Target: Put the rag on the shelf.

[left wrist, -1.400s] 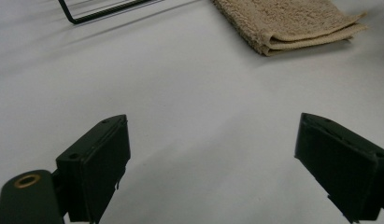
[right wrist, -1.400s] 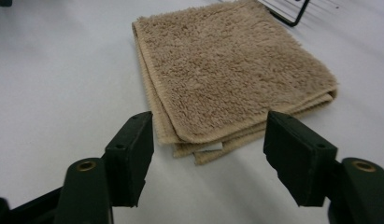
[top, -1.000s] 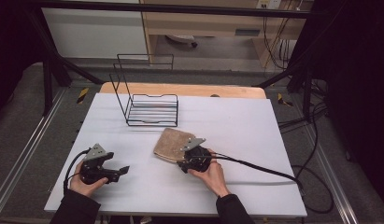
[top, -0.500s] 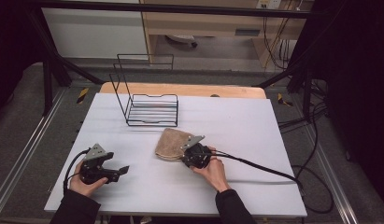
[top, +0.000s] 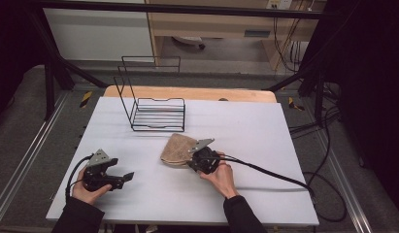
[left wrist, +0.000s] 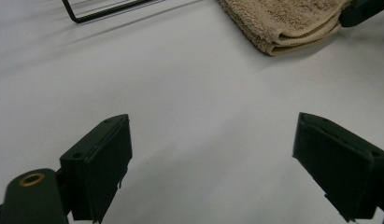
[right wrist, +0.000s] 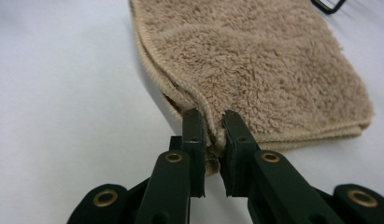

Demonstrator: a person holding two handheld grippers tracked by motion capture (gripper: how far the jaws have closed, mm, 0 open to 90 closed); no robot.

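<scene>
At the left of the high view the left claw rests on the white counter in the person's left hand, its jaws spread wide with nothing but bare surface between them, well apart from the cloth.

Farther back, left of centre, a black wire rack stands upright on the counter with nothing in it. Near it, toward the person, lies the folded beige towel, flat on the counter at about the middle.

The right claw, held in the right hand, sits at the towel's near right edge. Its jaws have just been closing, and in the right gripper view they are clenched on the towel's hemmed corner, the terry pinched between the pads.

I judge the grasp made and the rest still to do: the towel is not yet lifted, and moving it, likely toward the rack, remains. The stretch between towel and rack looks open; the right claw's cable trails off to the right, away from that path.
</scene>
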